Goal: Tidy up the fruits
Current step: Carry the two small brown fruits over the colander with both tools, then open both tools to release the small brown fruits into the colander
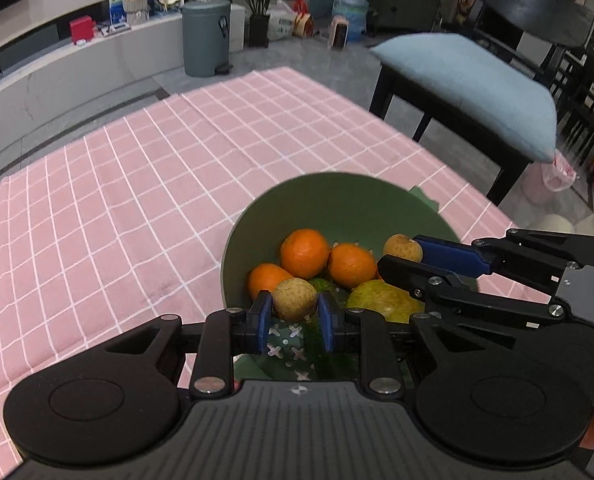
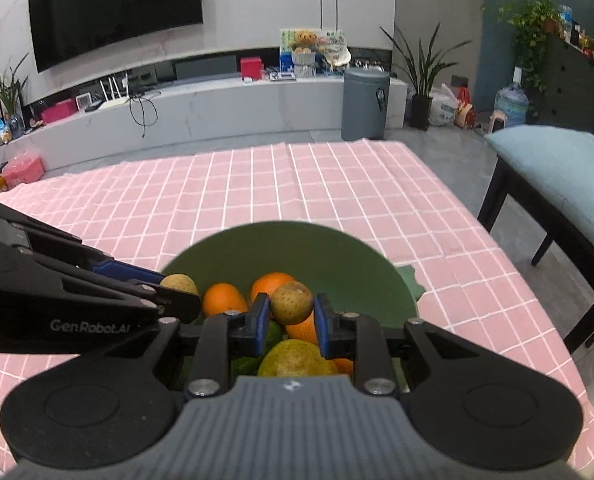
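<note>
A green bowl stands on the pink checked cloth and holds oranges, a yellow-green fruit and a green lime. My left gripper is shut on a small tan round fruit, held over the bowl's near side. My right gripper is shut on a second small tan fruit, also above the bowl. In the left wrist view the right gripper comes in from the right with its fruit. In the right wrist view the left gripper enters from the left with its fruit.
A pink checked tablecloth covers the table beyond the bowl. A dark chair with a light blue cushion stands at the table's right edge. A grey bin and a plant stand on the floor behind.
</note>
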`<state>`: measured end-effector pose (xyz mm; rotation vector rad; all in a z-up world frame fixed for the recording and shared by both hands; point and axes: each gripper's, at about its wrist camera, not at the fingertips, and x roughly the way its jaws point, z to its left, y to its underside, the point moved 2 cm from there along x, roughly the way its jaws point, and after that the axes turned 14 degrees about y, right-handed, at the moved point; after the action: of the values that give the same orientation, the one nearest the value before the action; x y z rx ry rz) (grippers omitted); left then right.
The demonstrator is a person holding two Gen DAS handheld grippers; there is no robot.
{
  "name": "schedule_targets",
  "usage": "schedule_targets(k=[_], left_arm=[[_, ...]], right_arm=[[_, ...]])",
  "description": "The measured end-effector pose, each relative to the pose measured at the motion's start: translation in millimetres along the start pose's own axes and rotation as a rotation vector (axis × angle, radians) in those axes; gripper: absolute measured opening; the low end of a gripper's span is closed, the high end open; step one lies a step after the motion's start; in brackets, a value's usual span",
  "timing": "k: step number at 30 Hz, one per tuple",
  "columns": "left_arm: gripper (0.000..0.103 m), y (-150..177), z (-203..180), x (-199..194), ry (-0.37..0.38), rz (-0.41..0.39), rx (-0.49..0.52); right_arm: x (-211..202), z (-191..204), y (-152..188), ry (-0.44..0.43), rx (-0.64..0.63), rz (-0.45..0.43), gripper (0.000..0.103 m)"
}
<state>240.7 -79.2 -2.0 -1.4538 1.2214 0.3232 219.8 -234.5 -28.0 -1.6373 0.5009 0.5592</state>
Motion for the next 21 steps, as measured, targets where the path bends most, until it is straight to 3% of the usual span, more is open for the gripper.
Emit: schedule_targets(k=[9, 16, 20, 21], left_arm=[[0.028, 2.8, 5.9, 18.9, -0.026, 0.082, 0.024], [0.028, 5.1, 8.4, 22.4, -0.022, 0.085, 0.033], [0.038, 5.7, 8.3, 18.3, -0.032, 0.076, 0.036], [0.038, 5.5, 8.3, 15.4, -0.031, 0.064, 0.035]], right_arm=[[21.5, 1.4, 4.0, -0.007, -0.003, 0.072, 0.019], [25.5, 4.0, 7.6, -0.018, -0.007, 0.109, 0.020], [21.9, 2.9, 7.0, -0.013, -0.001, 0.107, 0.022], [20.1, 2.2, 6.5, -0.009, 0.003, 0.103, 0.026]])
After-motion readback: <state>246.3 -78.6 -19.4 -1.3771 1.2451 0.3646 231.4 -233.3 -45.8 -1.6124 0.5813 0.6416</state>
